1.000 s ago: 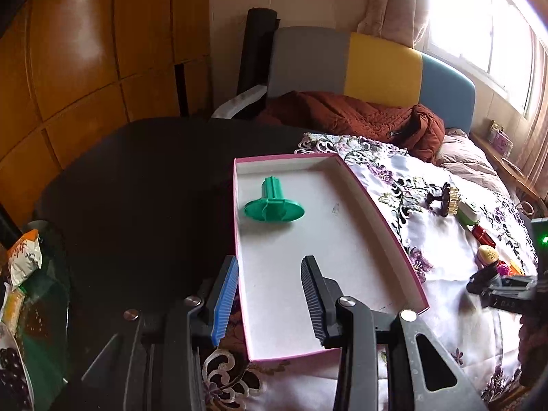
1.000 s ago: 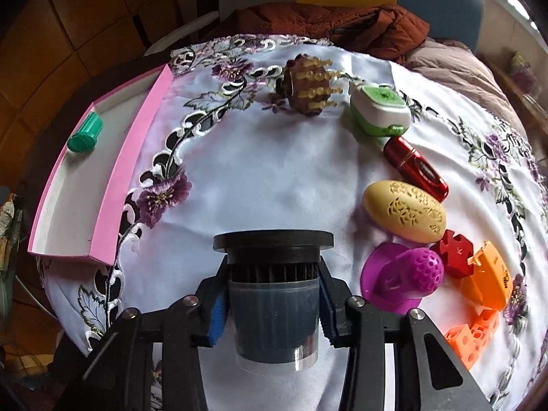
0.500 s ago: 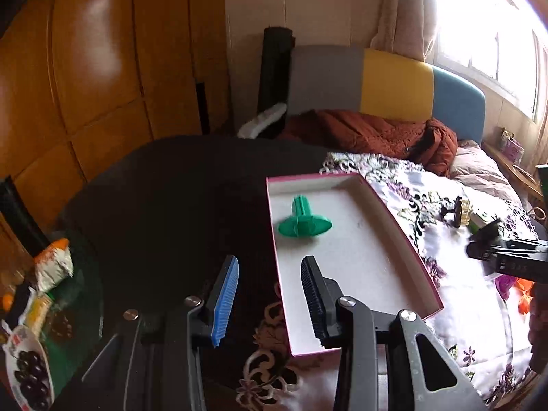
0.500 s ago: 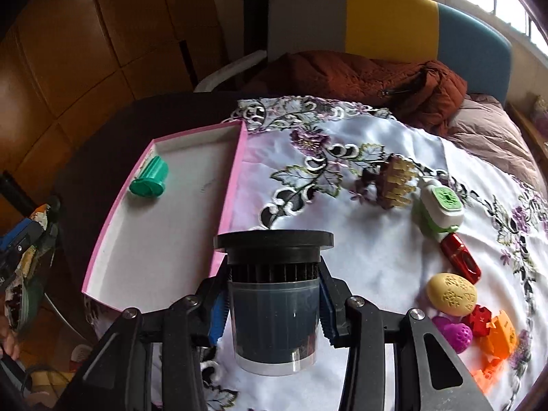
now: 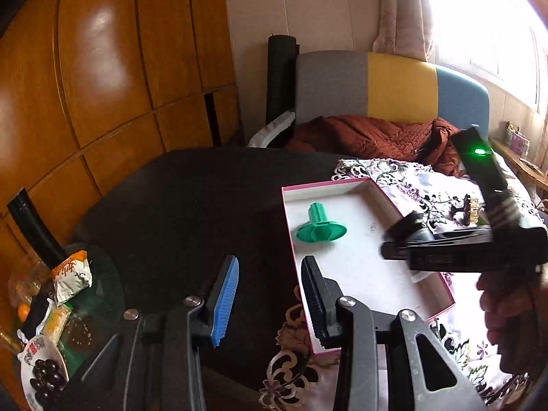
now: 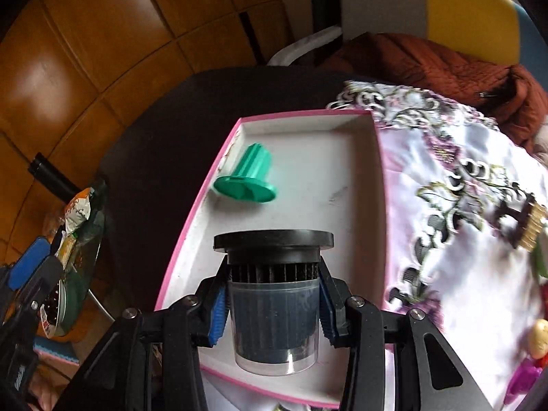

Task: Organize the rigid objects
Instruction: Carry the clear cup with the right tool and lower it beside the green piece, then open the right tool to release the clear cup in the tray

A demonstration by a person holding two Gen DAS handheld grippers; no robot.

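**Black-capped canister hangs over the pink tray, with little room for error**

At far left, the left gripper point(image 5: 269, 294) stands with its jaws parted and nothing between them, poised over the dark table point(image 5: 191, 198) just beside the near left corner of the pink-rimmed tray point(image 6: 380, 185). Ahead of it and to its right, a green flanged plug point(image 5: 320, 227) lies on its side on the tray's white floor.

Further right, the right gripper point(image 6: 274, 303) pinches a clear canister with a black ribbed cap point(image 6: 274, 311), both pads pressed to its smooth sides just under the cap. The canister hangs above the near part of the tray, the green plug ahead of it and to its left; whether it touches the floor yet cannot be told.

The risks lie in the release. The grip sits on slick, round plastic, so a tilt of the wrist could let the canister slip. Set down leaning, the tall body could topple and roll into the plug or against the low rim. A placement too near the front edge could catch the rim and tip the light tray on the embroidered cloth point(image 6: 462, 239). Beyond the gripper's right, a comb-like piece point(image 6: 524, 222) and other small items wait on the cloth.
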